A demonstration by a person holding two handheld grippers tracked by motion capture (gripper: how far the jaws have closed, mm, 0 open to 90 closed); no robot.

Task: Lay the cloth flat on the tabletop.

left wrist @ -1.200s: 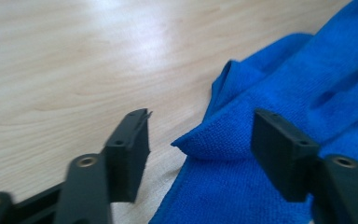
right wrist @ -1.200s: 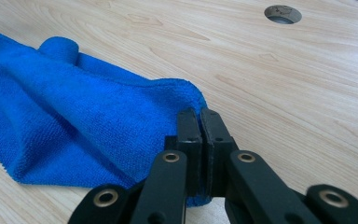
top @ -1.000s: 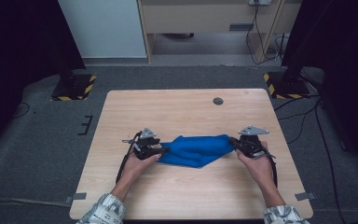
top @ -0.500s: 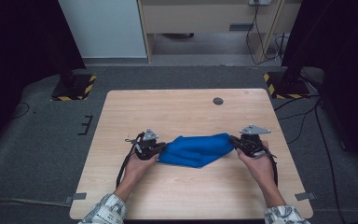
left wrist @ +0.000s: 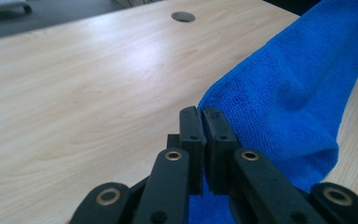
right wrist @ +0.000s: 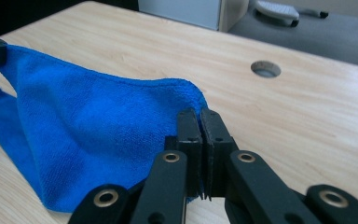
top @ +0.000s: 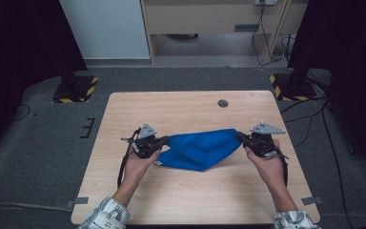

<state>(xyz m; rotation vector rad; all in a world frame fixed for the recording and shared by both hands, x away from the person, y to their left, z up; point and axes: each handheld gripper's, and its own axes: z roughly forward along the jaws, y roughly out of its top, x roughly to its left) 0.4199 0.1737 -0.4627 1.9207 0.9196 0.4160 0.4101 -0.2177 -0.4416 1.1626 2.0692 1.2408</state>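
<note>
A blue cloth (top: 201, 149) hangs stretched between the two grippers over the middle of the counter (top: 190, 112), well on the person's side of the round hole (top: 223, 103) in the counter top. The left gripper (top: 166, 141) has its jaws pinched on the cloth's left corner; they have just been closing, and in the left gripper view the pads meet with blue fabric caught between them (left wrist: 200, 122). The right gripper (top: 241, 137) is clamped on the opposite corner, its jaws together on the hem (right wrist: 199, 122). The cloth's lower fold sags toward the counter below the line between the two corners and may yet touch it.

The step in hand looks like lifting the cloth by two corners, likely to spread or fold it. The next move calls for raising both hands evenly and keeping the top edge taut, so the hanging part clears the counter without slipping from either pinch.

No brand, label or writing can be read on anything here.
</note>
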